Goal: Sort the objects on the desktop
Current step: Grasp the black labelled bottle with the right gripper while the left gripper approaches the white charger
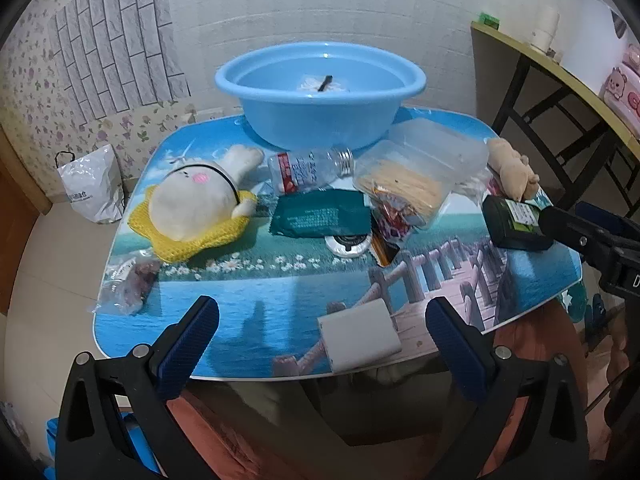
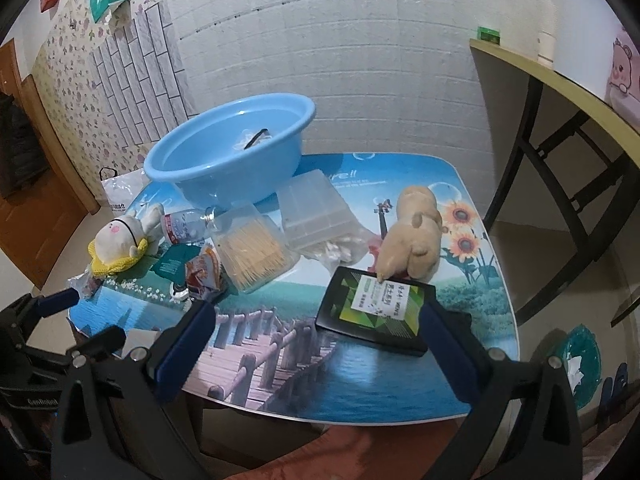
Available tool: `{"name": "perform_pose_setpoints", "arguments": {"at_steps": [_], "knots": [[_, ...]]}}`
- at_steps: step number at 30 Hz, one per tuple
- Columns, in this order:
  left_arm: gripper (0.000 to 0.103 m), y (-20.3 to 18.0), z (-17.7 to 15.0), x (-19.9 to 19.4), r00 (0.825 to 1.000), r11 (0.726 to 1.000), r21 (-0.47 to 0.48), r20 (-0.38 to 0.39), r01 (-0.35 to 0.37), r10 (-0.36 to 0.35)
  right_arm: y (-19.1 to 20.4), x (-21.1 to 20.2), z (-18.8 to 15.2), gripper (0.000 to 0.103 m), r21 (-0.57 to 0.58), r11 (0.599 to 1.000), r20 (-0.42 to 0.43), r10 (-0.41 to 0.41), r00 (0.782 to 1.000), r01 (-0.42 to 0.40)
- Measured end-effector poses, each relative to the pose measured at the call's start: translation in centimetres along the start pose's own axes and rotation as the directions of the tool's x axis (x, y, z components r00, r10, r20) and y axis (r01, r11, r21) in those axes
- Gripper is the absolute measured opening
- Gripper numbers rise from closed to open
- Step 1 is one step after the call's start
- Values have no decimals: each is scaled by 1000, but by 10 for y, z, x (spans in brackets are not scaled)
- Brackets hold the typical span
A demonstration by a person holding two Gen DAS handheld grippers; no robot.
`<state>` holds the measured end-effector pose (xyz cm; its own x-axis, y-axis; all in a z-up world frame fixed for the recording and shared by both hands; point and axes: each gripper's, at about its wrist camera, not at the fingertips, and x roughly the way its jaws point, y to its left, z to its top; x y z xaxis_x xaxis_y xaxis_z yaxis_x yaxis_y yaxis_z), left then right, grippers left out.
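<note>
A small table (image 1: 256, 292) printed with a seaside boardwalk held scattered objects. The left gripper (image 1: 322, 326) hung open and empty at the near edge, a white box (image 1: 358, 334) lying between its fingers. The right gripper (image 2: 316, 330), also open and empty, framed a black box (image 2: 374, 310) with a green-and-white label, its writing illegible. A blue basin (image 1: 320, 96) stood at the far side.

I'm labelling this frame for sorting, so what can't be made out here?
- Contents of the blue plastic basin: both views show only a dark stick on something white, too small to identify.
- Round white object, left view: mostly hidden under the teal pouch.
- Black box's label: too small to read.
</note>
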<state>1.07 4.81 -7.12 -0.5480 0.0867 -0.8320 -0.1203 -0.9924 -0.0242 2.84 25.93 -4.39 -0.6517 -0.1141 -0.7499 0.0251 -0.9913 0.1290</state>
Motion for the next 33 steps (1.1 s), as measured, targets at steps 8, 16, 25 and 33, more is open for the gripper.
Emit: {"name": "perform_pose_setpoints", "arguments": {"at_steps": [8,16,25,33], "knots": [[103,-5,-5,14,999,1000,20,-39,15,-14,-1,4,-2,103,2,1000,-14,0,1000,0],[103,-8,-9,22,998,999,32,-63,13,-11,-3,7,-3,103,0,1000,-23,-3,1000,3],[103,-6,-13,32,997,1000,18,-82,17,-16,-7,11,-7,103,-1,1000,-39,-13,999,13],[103,-4,-13,35,997,1000,3,-75,26,-26,-6,13,-8,103,-2,1000,-45,-10,999,10]]}}
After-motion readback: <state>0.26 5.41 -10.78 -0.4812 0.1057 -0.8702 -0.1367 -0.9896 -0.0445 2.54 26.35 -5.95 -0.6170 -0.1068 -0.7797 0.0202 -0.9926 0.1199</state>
